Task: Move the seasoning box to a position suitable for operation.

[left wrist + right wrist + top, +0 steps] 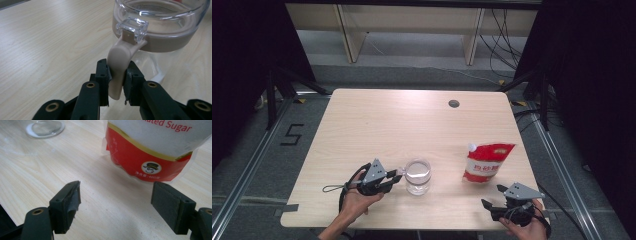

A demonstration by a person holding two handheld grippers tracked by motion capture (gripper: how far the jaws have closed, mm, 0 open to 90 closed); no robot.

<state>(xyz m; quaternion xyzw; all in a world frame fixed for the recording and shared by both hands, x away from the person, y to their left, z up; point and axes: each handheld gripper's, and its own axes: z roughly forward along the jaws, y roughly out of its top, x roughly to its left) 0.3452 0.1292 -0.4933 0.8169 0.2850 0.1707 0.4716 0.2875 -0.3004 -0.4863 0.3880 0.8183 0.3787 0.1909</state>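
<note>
Clear glass jar (418, 176) stands at about 6 o'clock on the wooden table (377, 125), left gripper (393, 178) at its 9 o'clock side; sugar pouch (484, 162) lies towards 4 o'clock.

Left gripper view: jaws clamped on the beige latch tab (118, 67) hanging from the jar's transparent clasp (132, 29).

Right gripper view: right gripper (116, 202) stands with its jaws wide apart, the red-and-white pouch at 12 o'clock.

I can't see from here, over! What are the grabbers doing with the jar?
Left gripper shut on jar latch tab. Right gripper open, empty, facing sugar pouch. Glass jar upright on table. Nothing blocking.
</note>
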